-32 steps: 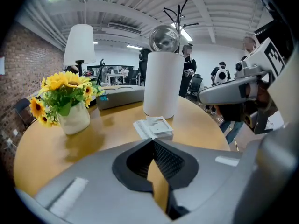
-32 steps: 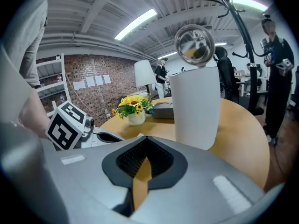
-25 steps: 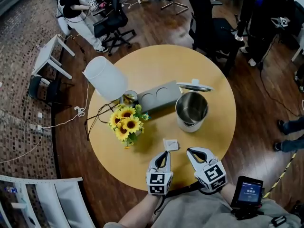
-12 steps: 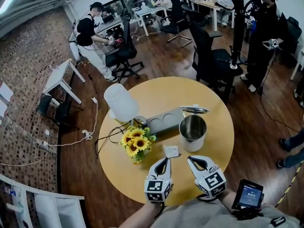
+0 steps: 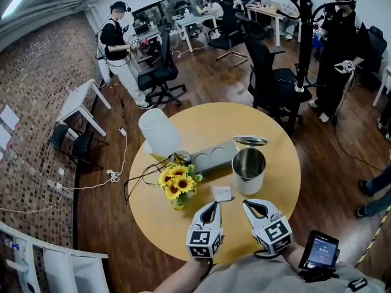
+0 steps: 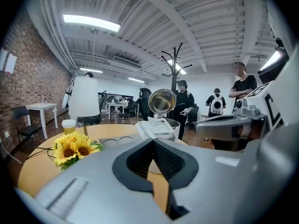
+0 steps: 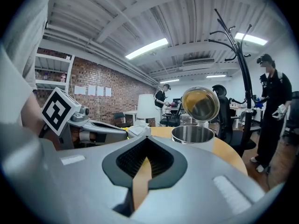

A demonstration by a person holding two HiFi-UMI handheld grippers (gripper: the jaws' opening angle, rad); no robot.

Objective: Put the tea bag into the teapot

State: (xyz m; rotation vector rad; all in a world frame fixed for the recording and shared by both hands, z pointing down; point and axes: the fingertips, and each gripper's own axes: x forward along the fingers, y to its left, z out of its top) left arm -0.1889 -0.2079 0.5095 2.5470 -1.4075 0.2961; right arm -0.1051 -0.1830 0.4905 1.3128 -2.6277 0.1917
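At left, brick wall [image 5: 27,176]; dark wood floor [image 5: 201,69]; black office chairs [image 5: 275,84].

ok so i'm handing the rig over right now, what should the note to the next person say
Left gripper: shut, empty, over the near edge of the table.
Right gripper: shut, empty, beside it.
Tea bag: flat on the table, just ahead of both grippers, not held.
Teapot: beyond the tea bag, lid up, mouth open.
Done: nothing yet. Left: grasp the tea bag, drop it into the teapot.
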